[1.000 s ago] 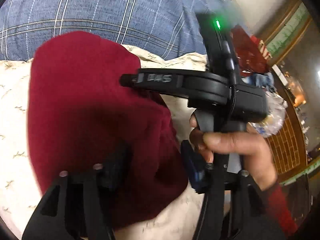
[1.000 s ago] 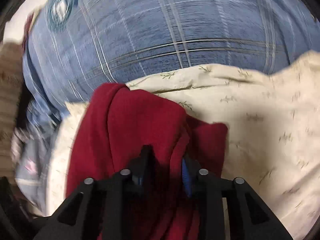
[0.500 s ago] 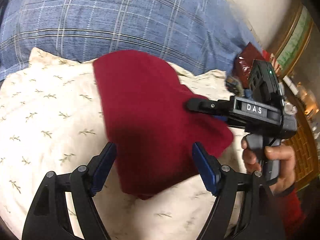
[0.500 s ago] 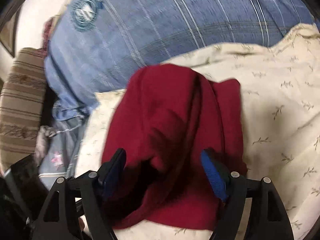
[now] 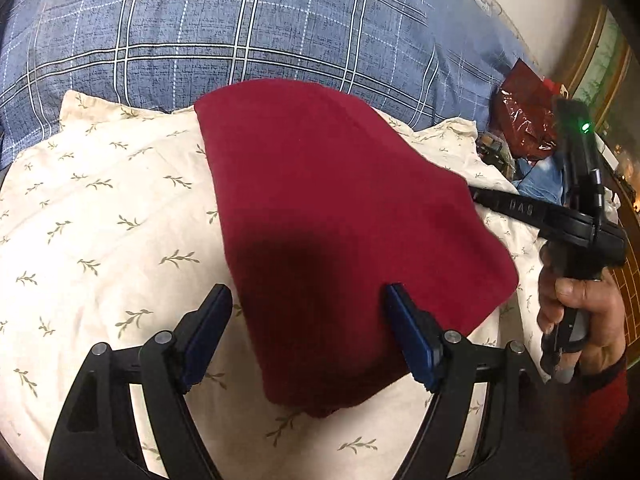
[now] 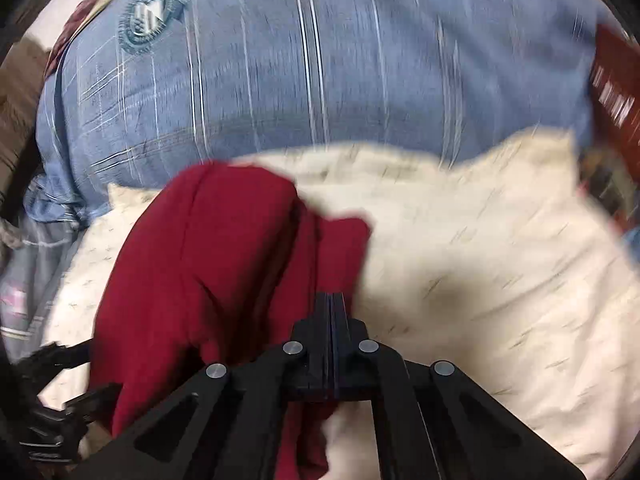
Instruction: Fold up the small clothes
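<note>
A red garment [image 5: 344,240] lies folded into a compact stack on the cream leaf-print pillow [image 5: 100,220], toward its far edge beside the blue plaid bedding [image 5: 240,32]. I hold the left gripper [image 5: 308,336] wide apart over its near edge, gripping nothing. My right gripper [image 6: 331,312] is pressed together beside the cloth; whether fabric is pinched I cannot tell. The fold looks nearly complete; perhaps tidying remains.

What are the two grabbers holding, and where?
The left gripper is open, holding nothing. The right gripper is shut beside the red cloth; whether it pinches the cloth's edge cannot be told.
</note>
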A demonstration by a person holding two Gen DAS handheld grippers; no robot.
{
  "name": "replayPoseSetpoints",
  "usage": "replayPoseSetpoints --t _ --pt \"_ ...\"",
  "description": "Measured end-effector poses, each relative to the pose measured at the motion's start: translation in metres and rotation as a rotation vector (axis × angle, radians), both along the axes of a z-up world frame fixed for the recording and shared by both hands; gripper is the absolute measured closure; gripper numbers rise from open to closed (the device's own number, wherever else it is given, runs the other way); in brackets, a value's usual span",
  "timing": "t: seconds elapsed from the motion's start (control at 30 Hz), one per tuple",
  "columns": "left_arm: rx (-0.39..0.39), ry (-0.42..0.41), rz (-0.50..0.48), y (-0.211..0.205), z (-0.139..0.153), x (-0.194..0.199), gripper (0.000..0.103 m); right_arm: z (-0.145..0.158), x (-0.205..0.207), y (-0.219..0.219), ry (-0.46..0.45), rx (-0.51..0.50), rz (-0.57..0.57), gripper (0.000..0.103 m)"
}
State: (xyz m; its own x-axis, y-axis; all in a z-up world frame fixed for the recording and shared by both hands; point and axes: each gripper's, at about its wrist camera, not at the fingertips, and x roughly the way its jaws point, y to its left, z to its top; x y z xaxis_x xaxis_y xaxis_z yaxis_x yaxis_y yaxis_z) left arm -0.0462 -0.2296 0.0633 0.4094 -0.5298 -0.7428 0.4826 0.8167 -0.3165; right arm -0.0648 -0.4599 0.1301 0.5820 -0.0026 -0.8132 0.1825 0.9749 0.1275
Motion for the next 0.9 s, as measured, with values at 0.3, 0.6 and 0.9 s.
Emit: replayPoseSetpoints --t 0.3,0.6,0.9 --pt "0.0 -0.01 -0.001 0.002 0.002 -0.003 0.024 0.029 -0.014 0.005 -0.125 0.338 0.045 0.041" --pt "0.011 -0.033 0.021 0.003 0.008 0.002 0.024 -0.011 0.023 0.028 -0.02 0.279 0.081 0.079" --pt "0.024 -0.028 0.017 -0.003 0.002 0.006 0.018 -0.013 0.001 0.014 -0.053 0.034 0.0 0.073"
